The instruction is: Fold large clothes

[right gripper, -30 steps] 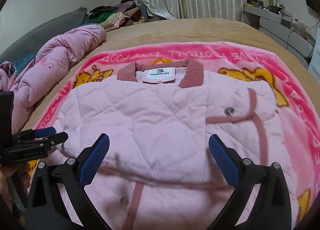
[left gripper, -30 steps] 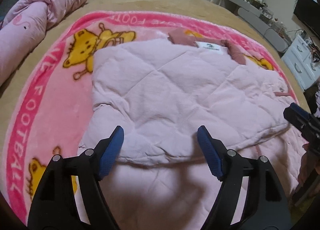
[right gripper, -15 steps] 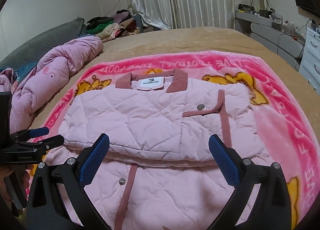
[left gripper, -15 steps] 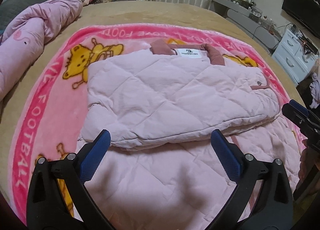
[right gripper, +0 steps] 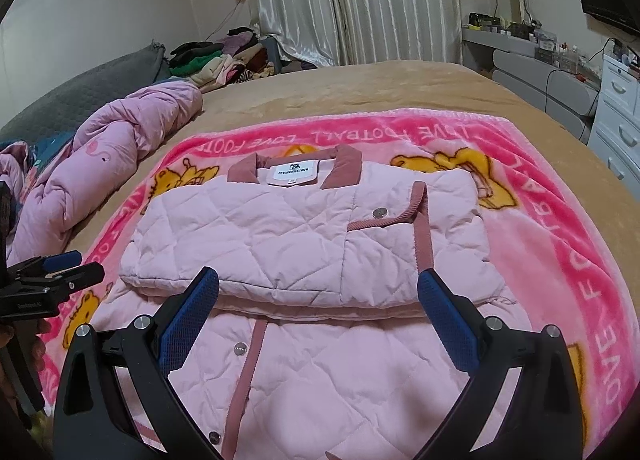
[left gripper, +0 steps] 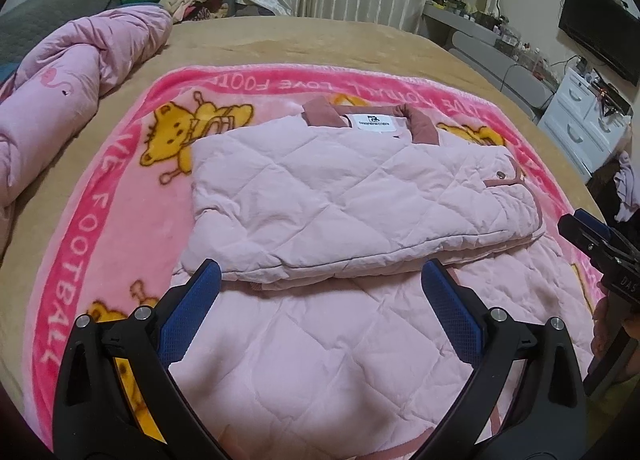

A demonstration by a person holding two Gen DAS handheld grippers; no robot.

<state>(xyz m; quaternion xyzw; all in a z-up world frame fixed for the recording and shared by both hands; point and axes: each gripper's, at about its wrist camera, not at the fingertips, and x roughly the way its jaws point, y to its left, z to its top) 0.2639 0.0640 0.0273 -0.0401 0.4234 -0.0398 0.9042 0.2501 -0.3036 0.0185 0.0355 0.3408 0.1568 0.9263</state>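
Left wrist: left gripper just spread wide, empty; quilted jacket mid-blanket, sides folded in (near half still flat).

Right wrist: right gripper gaping, empty; final near-to-far fold probably remaining.

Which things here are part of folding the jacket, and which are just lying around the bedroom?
Part of the job:
- quilted pink jacket, partly folded
- left tongs, open
- right tongs, open
- cartoon blanket under the jacket

Just lying about:
- rolled pink duvet
- clothes pile
- white drawers
- cluttered shelf
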